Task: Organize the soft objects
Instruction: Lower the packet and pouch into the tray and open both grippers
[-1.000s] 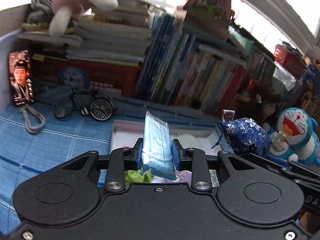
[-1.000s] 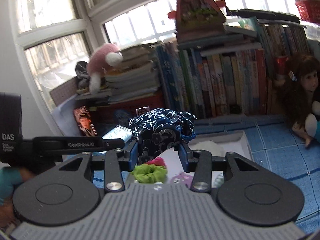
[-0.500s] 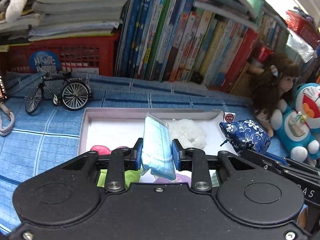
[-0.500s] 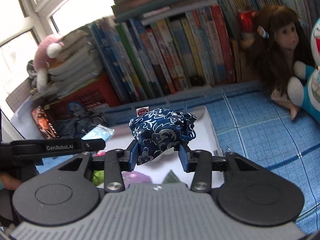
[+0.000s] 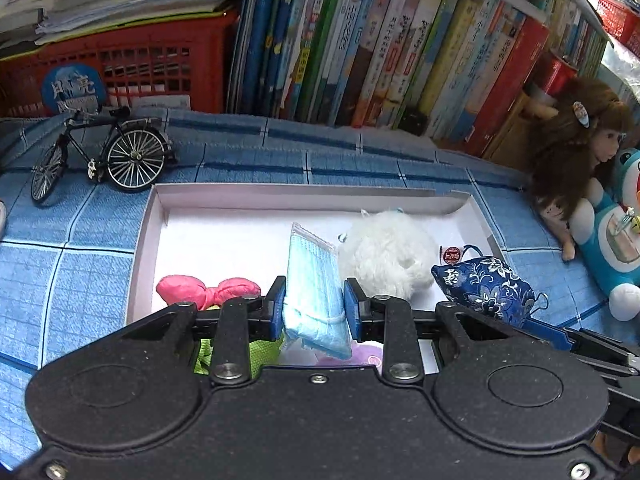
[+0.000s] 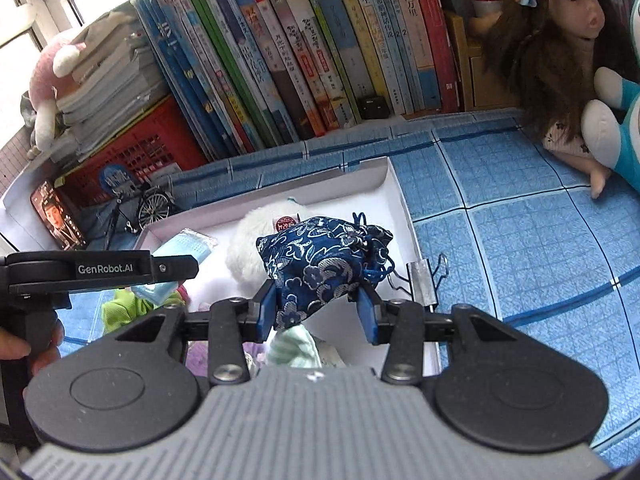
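Between your left gripper fingers, a packet of pale blue face masks is clamped upright, the jaws narrow around it. Your right gripper pinches a navy floral drawstring pouch, its cords trailing toward 3 o'clock. Both hang over the white box on the blue checked cloth. Inside the box, a pink bow lies at 9 o'clock of the masks, a green scrap sits just under your left fingers, and a white fluffy toy rests at 2 o'clock. Beyond the box, a model bicycle stands at 10 o'clock, a doll at 2 o'clock, and books line the back.
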